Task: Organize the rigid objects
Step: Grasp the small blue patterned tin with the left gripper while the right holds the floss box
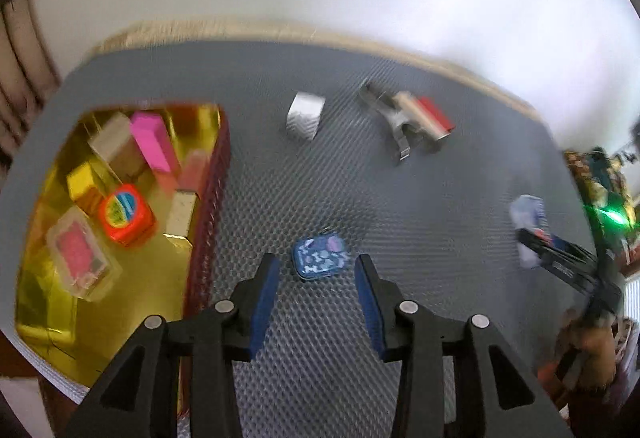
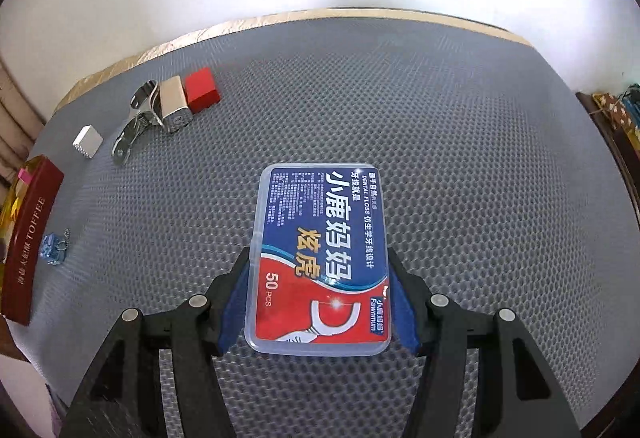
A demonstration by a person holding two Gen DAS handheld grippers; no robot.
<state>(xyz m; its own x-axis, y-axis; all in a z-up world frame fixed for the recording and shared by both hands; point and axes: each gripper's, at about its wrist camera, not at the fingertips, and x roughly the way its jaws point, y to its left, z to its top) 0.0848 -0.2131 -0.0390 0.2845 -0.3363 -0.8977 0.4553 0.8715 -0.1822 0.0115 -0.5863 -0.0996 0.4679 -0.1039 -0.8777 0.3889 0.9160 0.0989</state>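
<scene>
My left gripper (image 1: 316,270) is open and empty, just short of a small blue patterned tin (image 1: 321,258) on the grey mat; the tin also shows in the right wrist view (image 2: 52,249). My right gripper (image 2: 320,270) is shut on a clear dental floss box (image 2: 322,254) with a blue and red label, held just over the mat. It appears blurred in the left wrist view (image 1: 530,226). A gold-lined box (image 1: 52,318) with a dark red wall (image 2: 28,238) at the left holds several small items.
On the far mat lie a silver block (image 1: 305,116) (image 2: 87,141), a metal clip (image 1: 394,126) (image 2: 134,126), a silver case (image 2: 175,106) and a red block (image 2: 202,89) (image 1: 434,114). The mat's far edge meets a white wall.
</scene>
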